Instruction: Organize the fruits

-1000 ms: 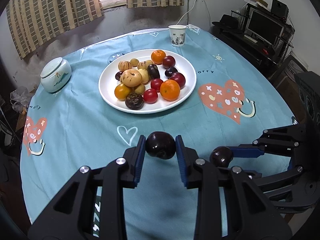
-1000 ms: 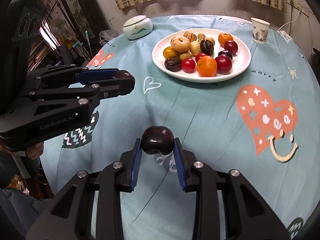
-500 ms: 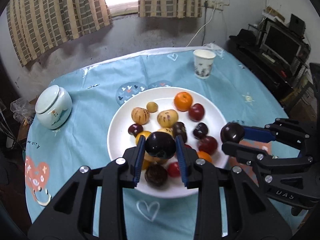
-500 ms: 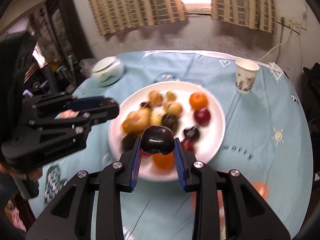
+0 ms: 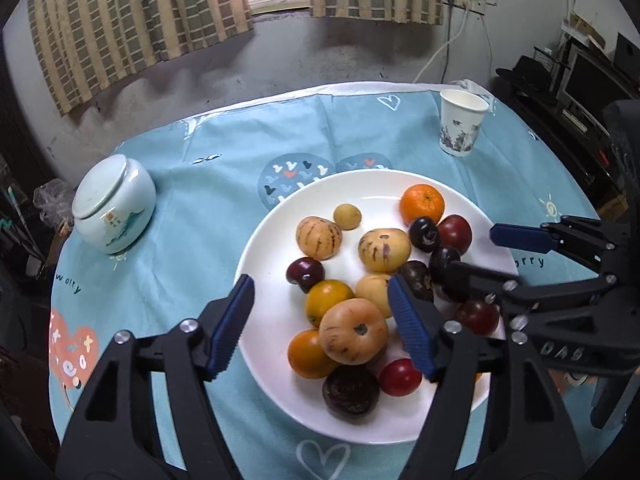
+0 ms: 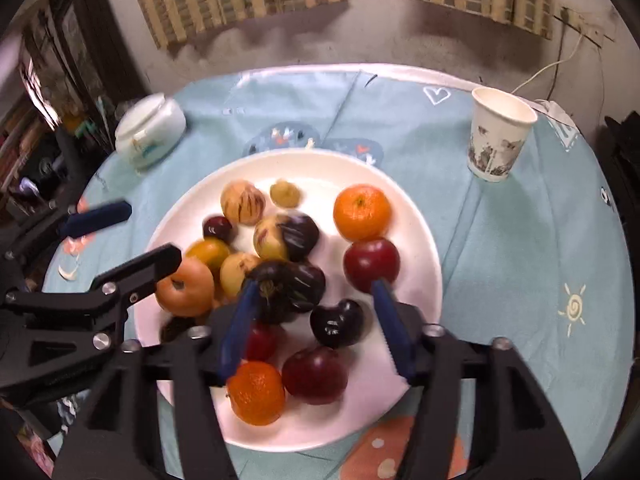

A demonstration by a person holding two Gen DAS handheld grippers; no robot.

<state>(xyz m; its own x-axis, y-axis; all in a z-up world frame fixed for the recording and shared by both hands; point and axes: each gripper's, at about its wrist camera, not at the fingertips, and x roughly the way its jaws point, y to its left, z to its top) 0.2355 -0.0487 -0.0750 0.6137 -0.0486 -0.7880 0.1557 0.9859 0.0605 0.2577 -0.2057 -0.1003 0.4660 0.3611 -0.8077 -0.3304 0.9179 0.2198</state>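
A white plate (image 5: 272,240) (image 6: 416,248) on the blue tablecloth holds several fruits: oranges, red and dark plums, striped yellow melons. My left gripper (image 5: 320,328) hovers over the plate's near left side, jaws opening, gripping nothing; a pale peach-coloured fruit (image 5: 354,332) lies on the plate below the gap. My right gripper (image 6: 316,320) hangs over the plate's near right part, jaws opening. A blurred dark plum (image 6: 288,284) sits loose between its fingers, close to the left one. A second dark plum (image 6: 298,236) (image 5: 426,234) lies by a striped melon. Each gripper shows in the other's view (image 5: 492,258) (image 6: 132,240).
A lidded pale ceramic jar (image 5: 114,204) (image 6: 150,132) stands left of the plate. A paper cup (image 5: 462,128) (image 6: 498,140) stands at the far right. The round table backs onto a wall with curtains; a desk with screens (image 5: 592,80) is to the right.
Both grippers travelled from above the bare cloth to above the plate. Each was shut on a dark plum; both have since opened and the plums have left their pads.
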